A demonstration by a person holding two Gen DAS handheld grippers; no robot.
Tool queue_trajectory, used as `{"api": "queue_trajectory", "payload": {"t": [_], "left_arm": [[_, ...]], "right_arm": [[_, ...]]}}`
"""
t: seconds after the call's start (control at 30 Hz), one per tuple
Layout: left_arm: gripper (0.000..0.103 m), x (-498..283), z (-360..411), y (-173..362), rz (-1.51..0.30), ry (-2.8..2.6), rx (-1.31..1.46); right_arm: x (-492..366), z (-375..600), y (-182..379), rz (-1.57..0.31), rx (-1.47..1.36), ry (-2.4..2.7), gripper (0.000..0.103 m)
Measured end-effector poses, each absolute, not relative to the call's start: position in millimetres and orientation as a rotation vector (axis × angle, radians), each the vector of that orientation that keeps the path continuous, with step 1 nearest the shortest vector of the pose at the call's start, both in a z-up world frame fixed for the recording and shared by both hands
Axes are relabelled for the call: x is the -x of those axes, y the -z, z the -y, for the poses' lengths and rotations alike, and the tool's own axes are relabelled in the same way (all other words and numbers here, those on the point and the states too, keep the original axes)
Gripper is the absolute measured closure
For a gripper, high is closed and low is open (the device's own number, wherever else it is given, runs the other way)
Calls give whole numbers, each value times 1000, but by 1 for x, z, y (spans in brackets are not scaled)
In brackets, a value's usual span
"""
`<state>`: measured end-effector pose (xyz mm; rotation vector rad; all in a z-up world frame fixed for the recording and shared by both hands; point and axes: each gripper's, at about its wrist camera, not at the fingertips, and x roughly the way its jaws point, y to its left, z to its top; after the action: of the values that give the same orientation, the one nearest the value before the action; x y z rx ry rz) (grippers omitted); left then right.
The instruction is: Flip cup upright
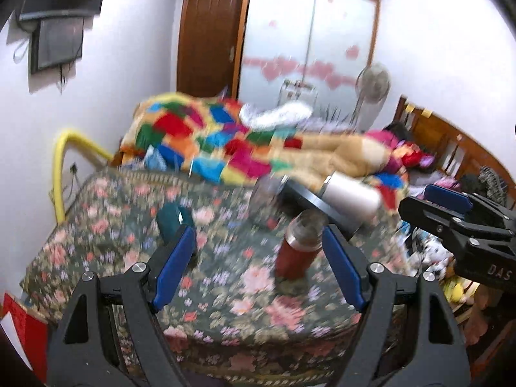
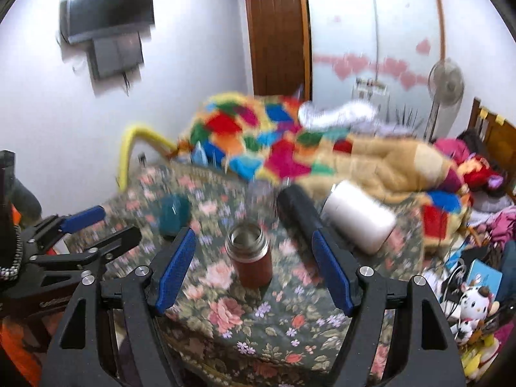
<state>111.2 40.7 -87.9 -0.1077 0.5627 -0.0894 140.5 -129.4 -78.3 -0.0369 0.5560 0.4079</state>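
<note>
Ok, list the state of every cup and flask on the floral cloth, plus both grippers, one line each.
red flask: upright, lid off, mouth open.
white flask: lying on its side.
black flask: lying on its side beside the white one.
teal cup: on the cloth; blur hides which way up.
clear cup: too blurred to tell.
left gripper: open, empty.
right gripper: open, empty.

Both pictures are bright with even indoor light. Motion blur smears the flowered green bedcover and the patchwork blanket. The black wall television, upper left, throws a soft shadow downward. Fisheye distortion bends the edges, and the corners are dark.
</note>
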Motion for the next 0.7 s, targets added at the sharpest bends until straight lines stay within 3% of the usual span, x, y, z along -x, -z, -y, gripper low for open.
{"api": "queue_trajectory", "payload": {"t": [0.3,0.5,0.57,0.7], "left_arm": [[21,-33,-16,6,-269,131,75],[10,11,-7,-16,-128,103,62],[0,20,-5,-17,-103,79,58],[0,22,-6,-13,-119,52,70]], "right_arm": [[-60,159,13,-251,-41,-394,31],[-32,164,3,-156,-54,-355,29],[-30,163,5,-146,-50,-338,24],[-28,163,10,-156,-50,-320,13]]}}
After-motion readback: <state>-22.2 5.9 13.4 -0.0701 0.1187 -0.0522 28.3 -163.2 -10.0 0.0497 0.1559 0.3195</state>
